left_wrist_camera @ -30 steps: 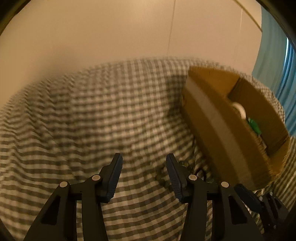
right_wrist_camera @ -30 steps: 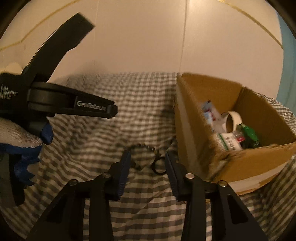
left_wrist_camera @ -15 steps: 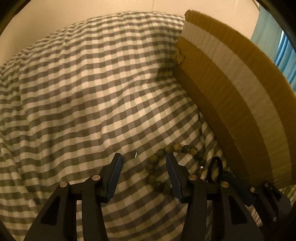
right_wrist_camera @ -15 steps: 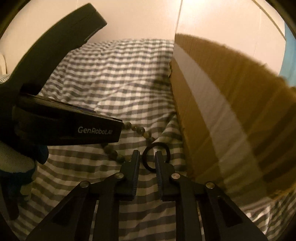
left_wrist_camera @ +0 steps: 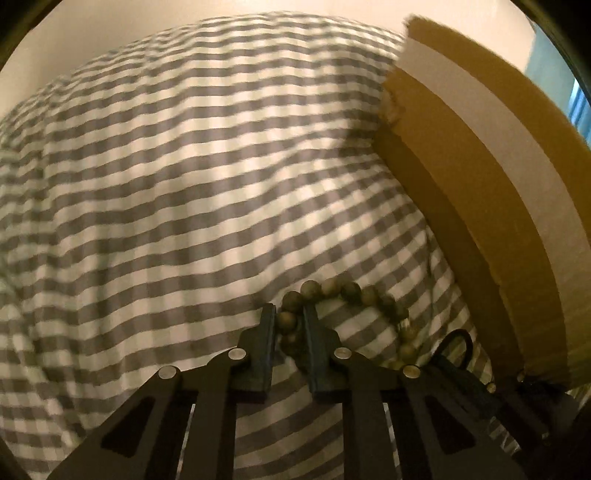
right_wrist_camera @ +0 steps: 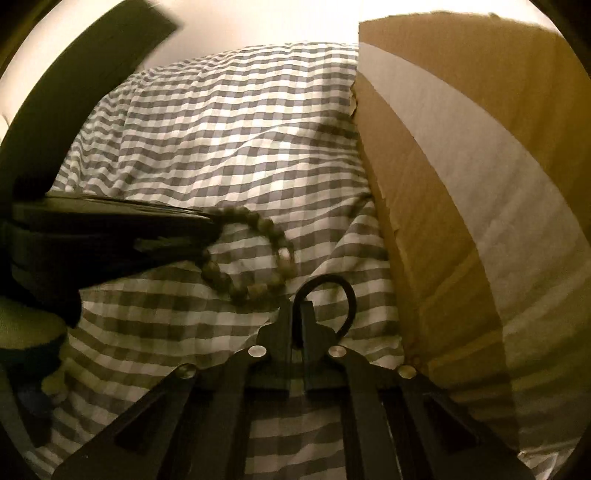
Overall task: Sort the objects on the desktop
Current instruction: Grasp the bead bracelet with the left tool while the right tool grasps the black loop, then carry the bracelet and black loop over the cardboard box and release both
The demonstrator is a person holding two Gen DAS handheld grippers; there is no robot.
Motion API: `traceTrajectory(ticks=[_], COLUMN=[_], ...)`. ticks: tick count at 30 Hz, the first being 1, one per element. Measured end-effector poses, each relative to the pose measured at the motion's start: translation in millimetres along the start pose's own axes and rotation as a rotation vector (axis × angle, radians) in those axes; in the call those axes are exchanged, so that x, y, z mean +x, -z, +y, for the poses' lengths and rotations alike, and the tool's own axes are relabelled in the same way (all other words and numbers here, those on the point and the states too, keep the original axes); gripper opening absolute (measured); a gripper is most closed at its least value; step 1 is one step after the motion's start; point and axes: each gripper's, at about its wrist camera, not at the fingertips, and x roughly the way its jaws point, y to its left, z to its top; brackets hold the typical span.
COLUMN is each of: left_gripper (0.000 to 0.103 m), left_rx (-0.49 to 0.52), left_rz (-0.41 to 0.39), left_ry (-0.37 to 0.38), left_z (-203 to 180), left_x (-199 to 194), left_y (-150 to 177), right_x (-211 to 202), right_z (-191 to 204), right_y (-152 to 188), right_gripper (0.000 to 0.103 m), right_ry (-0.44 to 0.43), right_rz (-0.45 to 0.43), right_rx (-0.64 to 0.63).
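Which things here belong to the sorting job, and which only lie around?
Belong to the job:
- bead bracelet, in the left gripper
- black hair tie, in the right gripper
- cardboard box, beside both

Only lying around:
- checked cloth
- wall

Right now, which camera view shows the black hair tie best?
The right wrist view: the black hair tie loops clear on the checked cloth, pinched by the right gripper. The left wrist view shows only part of it, behind gripper parts.
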Motion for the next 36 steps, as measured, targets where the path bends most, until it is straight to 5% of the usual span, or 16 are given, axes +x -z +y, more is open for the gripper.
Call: traceTrajectory(ticks=[12, 36], left_gripper=[0.011, 0.011], left_rx=[-0.076, -0.131], left_rz=[-0.113, -0.420], left_ry=[-0.056, -0.081], left_z=[22.4, -24.5], left_x=[-65.0, -219.7], left_y=[7.0, 32.0], right_x=[-44.1, -173.5], right_z=[-7.1, -21.5], right_y=[-6.7, -15.4], right_gripper=[0.003, 0.003], right_ry=[-0.109, -0.177], right_rz=[-0.139, -0.389], right_rx=[0.032, -0.013])
